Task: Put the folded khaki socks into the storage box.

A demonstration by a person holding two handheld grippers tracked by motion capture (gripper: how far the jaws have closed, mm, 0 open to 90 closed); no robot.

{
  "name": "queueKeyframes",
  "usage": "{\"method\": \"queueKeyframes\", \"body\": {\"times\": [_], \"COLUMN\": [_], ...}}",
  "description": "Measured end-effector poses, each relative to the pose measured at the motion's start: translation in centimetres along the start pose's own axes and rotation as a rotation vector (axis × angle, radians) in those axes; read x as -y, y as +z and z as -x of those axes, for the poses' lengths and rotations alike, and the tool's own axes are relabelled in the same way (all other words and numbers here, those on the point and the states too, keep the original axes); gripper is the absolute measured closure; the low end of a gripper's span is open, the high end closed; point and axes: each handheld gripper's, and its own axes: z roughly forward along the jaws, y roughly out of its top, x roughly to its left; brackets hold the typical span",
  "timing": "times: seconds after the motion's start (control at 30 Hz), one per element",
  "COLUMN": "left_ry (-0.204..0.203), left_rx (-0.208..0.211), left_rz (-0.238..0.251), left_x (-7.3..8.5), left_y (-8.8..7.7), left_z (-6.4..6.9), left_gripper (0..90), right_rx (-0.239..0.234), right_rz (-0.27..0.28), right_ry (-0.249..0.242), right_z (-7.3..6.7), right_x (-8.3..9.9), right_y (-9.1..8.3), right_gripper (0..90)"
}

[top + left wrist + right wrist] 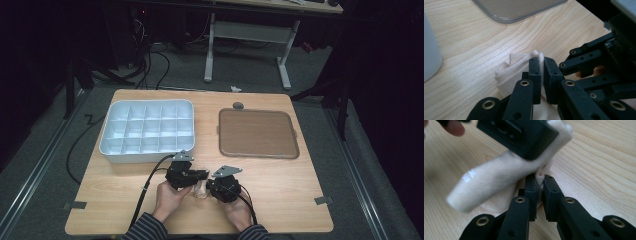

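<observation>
Pale wood covers the top of a table (280, 200) seen from above, with a dark floor and cables around it. Near the front edge, a person's two hands come in from the bottom, sleeves striped, each holding a black two-jaw gripper. Between the two grippers lies a small cream-coloured cloth (201, 190), bunched up on the wood, with both grippers closed on it.

The left gripper (199, 176) points toward the right, and the right gripper (212, 185) points toward the left, so their tips meet over the cloth. In the left gripper view, the left gripper (541, 65) has its jaws pinched almost together, with a thin fold of the cloth (509, 75) caught between the pads; the rest of the fabric spills out to the left onto the table. The black linkages of the other gripper sit close by at the right of that view.

In the right gripper view, the right gripper (540, 184) also has its jaws drawn narrow, and a gathered edge of the cloth (494, 180) is clamped between them. A thick roll of the fabric stretches up and to the left, passing under the black body of the other gripper, which looms blurred at the top.

Farther back on the table, well apart from the hands, a white plastic tray (146, 156) divided into many small compartments sits on the left, and a flat brown board (257, 132) with rounded corners lies on the right.
</observation>
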Motion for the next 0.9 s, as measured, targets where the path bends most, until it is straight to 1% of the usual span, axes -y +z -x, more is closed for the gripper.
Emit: {"method": "queueKeyframes", "body": {"times": [0.1, 0.17, 0.23, 0.27, 0.4, 0.53, 0.63, 0.73, 0.77, 0.8, 0.83, 0.9], "left_ry": [0.008, 0.009, 0.016, 0.017, 0.011, 0.006, -0.007, -0.005, -0.001, 0.002, 0.002, -0.002], "left_rx": [-0.013, -0.021, -0.035, -0.037, -0.045, -0.049, -0.042, -0.043, -0.044, -0.045, -0.045, -0.045], "left_rz": [-0.010, -0.013, -0.015, -0.023, -0.024, -0.026, -0.026, -0.027, -0.027, -0.027, -0.028, -0.027], "left_x": [0.1, 0.1, 0.2, 0.2, 0.2, 0.2, 0.2, 0.2, 0.2, 0.2, 0.2, 0.2], "left_y": [0.3, 0.4, 0.4, 0.4, 0.6, 0.8, 0.8, 0.8, 0.8, 0.9, 0.9, 0.9], "left_z": [0.0, 0.0, 0.0, -0.1, -0.1, -0.2, -0.3, -0.3, -0.3, -0.3, -0.3, -0.3], "left_gripper": [85.4, 85.3, 85.2, 85.2, 85.1, 85.1, 85.1, 85.1, 85.1, 85.1, 85.1, 85.1], "right_rx": [0.004, 0.005, 0.009, 0.010, 0.012, -0.001, -0.009, -0.023, -0.025, -0.020, -0.017, -0.026], "right_rz": [0.004, 0.004, 0.014, 0.022, 0.046, 0.077, 0.106, 0.117, 0.118, 0.117, 0.118, 0.119], "right_ry": [0.007, 0.014, 0.021, 0.024, 0.010, -0.009, -0.026, -0.052, -0.053, -0.058, -0.061, -0.046], "right_z": [0.0, 0.1, 0.0, 0.0, -0.4, -0.8, -1.5, -2.2, -2.4, -2.5, -2.6, -2.6], "right_x": [0.1, 0.1, 0.2, 0.4, 0.8, 0.9, 0.7, 0.3, 0.1, 0.0, 0.0, 0.0], "right_y": [0.0, -0.2, -0.7, -1.0, -2.3, -3.4, -4.1, -4.3, -4.3, -4.3, -4.2, -4.0], "right_gripper": [80.9, 78.4, 77.3, 77.4, 77.4, 77.2, 76.6, 74.9, 74.4, 73.9, 73.3, 70.5]}}
